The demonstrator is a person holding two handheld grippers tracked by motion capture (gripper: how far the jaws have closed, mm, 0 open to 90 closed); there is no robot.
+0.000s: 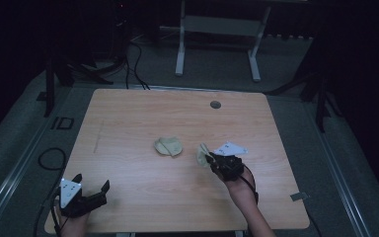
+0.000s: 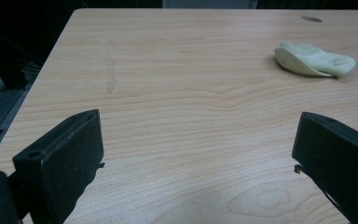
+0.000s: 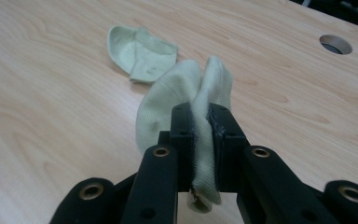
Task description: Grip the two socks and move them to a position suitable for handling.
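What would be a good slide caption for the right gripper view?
Right tool shut on a pale green sock, with a second sock lying on the wooden table.

Right claw pinching pale sock, second sock on table

In the right gripper view we see the held sock only in part: the strip clamped between the jaws is covered by the black pads, and its lower end runs close to the bottom edge. In the left gripper view, the left gripper is cut off, one jaw by the bottom edge and the other by the right and bottom edges. In the high view, we cannot resolve the fold of the second sock.
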